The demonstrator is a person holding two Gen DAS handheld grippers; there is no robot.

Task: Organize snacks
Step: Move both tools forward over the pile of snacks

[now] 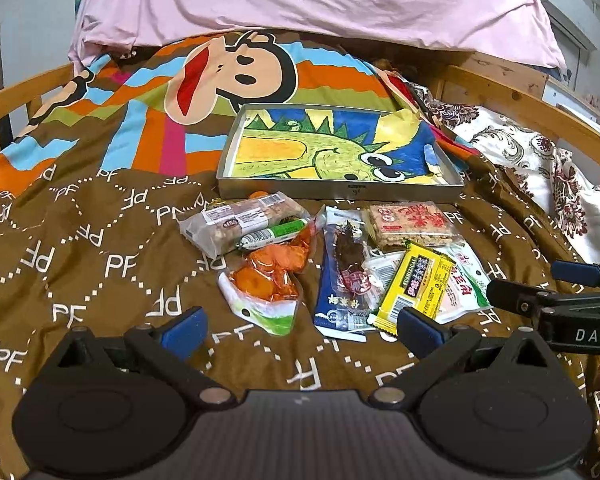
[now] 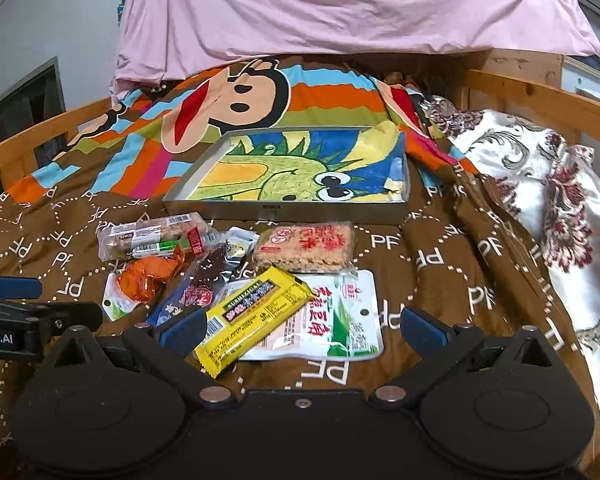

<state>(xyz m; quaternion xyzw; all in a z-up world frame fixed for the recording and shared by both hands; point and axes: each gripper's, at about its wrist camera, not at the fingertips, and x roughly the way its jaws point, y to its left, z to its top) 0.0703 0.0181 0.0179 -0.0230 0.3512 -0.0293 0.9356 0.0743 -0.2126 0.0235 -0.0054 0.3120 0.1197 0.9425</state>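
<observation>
1. Left gripper (image 1: 300,326): blue-padded fingers spread wide, nothing between them. It hovers low over the brown patterned quilt (image 1: 100,264), just short of the snack pile.
2. Clear-wrapped nut bar (image 1: 242,226) lies at the pile's far left, with a green-labelled sausage stick (image 1: 272,234) across it. A clear bag of orange dried fruit (image 1: 270,276) sits just in front.
3. Long blue packet with dark meat (image 1: 346,276) lies mid-pile, straight ahead of the left gripper.
4. Yellow foil-wrapped bar (image 2: 252,320) rests on a white-and-green pouch (image 2: 340,320). Both lie directly between the spread, empty fingers of the right gripper (image 2: 302,326), whose left pad nearly touches the bar.
5. Rice-cake packet with red print (image 2: 308,248) lies beyond, nearest the tray.
6. Shallow metal tray lined with a dinosaur drawing (image 2: 284,212) stands behind the pile, empty. It is probably the destination, and the snacks are heaped before it within easy reach.
</observation>
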